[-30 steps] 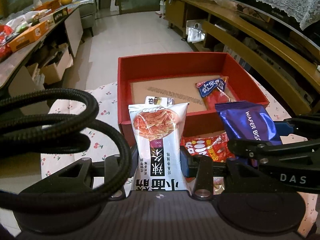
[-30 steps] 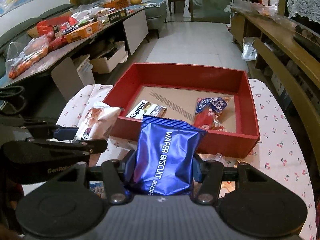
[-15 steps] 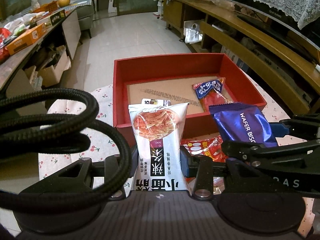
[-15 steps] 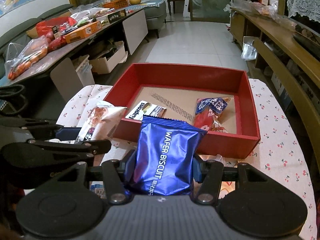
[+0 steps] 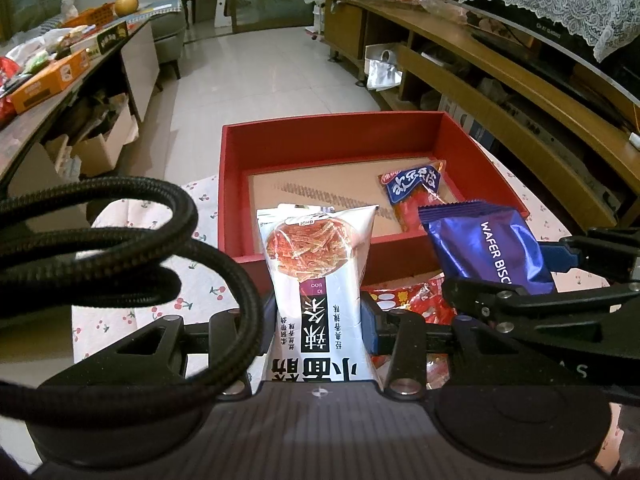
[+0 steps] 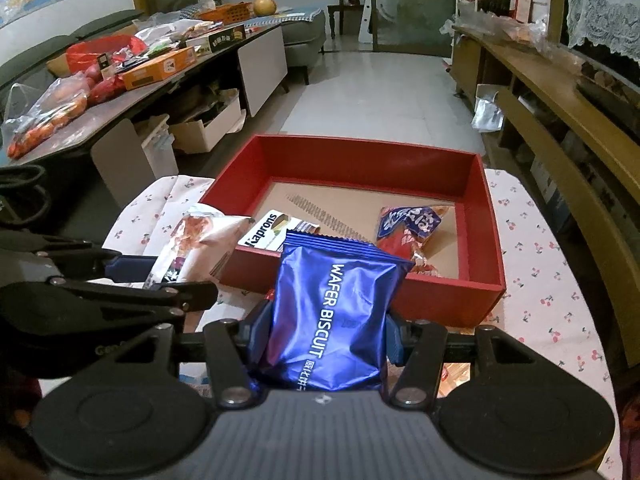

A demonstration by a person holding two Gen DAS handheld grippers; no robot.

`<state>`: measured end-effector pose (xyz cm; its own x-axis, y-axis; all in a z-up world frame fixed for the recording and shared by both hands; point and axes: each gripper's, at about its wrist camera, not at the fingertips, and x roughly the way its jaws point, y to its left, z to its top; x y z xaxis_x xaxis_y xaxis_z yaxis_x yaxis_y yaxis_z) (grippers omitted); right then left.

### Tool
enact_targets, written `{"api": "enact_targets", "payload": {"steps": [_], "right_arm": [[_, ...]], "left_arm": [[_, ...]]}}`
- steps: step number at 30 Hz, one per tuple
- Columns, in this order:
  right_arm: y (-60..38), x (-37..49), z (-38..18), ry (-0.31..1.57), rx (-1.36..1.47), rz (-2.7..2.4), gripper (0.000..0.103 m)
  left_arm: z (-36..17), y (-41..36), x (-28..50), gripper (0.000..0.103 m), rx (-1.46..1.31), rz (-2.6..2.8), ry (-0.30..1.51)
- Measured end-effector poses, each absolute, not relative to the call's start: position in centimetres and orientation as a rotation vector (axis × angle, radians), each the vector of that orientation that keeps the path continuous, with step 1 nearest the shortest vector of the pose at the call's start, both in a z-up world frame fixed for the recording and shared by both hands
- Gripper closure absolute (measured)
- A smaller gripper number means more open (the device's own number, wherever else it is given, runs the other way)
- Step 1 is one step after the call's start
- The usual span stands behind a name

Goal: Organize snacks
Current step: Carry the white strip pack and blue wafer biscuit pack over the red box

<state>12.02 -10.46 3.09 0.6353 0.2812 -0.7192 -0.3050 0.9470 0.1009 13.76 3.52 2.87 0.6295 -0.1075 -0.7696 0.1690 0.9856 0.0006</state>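
Left gripper (image 5: 320,316) is clamped on a white spicy-strip bag (image 5: 318,280), held upright by its lower part; right gripper (image 6: 326,332) is clamped on a blue wafer pack (image 6: 332,316), likewise gripped low so that its upper half stands free above the fingers. Both are poised side by side just short of the near wall of the red box (image 6: 476,196), angled down toward it, a posture that suggests each snack is about to be carried over the wall and dropped inside. The box sits on a cherry-print cloth (image 6: 544,280). It already holds a Kaprons pack (image 6: 268,230) near its left front corner and a red-and-blue bag (image 6: 408,228) toward the right, leaving the brown floor between and behind them bare. A red packet (image 5: 404,304) lies on the cloth in front of the box, below the grippers, apparently awaiting collection. A black cable (image 5: 120,256) loops across the left wrist view and hides part of the cloth.
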Motion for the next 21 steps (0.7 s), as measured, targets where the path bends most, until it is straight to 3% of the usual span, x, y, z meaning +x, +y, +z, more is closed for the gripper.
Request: {"api": "enact_targets", "payload": {"steps": [21], "right_arm": [[-11.1, 14.3, 3.7, 0.786, 0.009, 0.292, 0.028]], "left_arm": [[3.8, 2.5, 16.3, 0.053, 0.088, -0.136, 0.837]]}}
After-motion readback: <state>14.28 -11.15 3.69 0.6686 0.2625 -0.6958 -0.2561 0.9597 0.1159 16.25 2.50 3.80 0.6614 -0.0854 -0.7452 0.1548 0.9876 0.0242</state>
